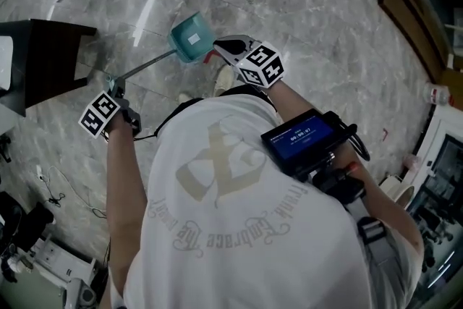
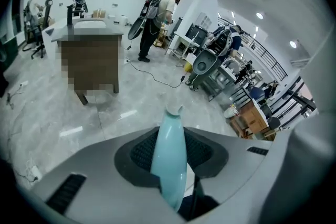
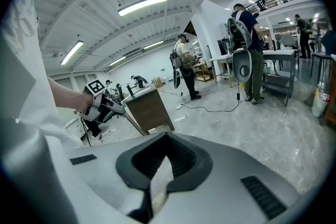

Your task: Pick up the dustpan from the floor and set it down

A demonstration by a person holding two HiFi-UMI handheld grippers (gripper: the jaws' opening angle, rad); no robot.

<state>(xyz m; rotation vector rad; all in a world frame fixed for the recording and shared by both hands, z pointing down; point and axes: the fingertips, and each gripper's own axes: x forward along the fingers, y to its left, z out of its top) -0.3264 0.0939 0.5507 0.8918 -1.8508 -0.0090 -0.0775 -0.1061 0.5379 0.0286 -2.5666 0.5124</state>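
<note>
The dustpan (image 1: 190,37) is teal with a long thin metal shaft (image 1: 145,66), and it hangs tilted above the grey marble floor ahead of the person. My left gripper (image 1: 114,87) is shut on the teal grip at the shaft's end (image 2: 169,160); in the left gripper view that grip fills the space between the jaws. My right gripper (image 1: 223,45) hovers just right of the pan without touching it. Its jaws (image 3: 157,165) stand together with only a thin slit between them and nothing held. The right gripper view also shows the left gripper (image 3: 102,107) clamped on the shaft.
A dark table (image 1: 43,58) stands at the left, close to the left hand. A brown desk (image 2: 90,63) and several people with equipment are farther off. Cables (image 1: 54,184) lie on the floor at left, and wooden furniture (image 1: 416,18) lines the right side.
</note>
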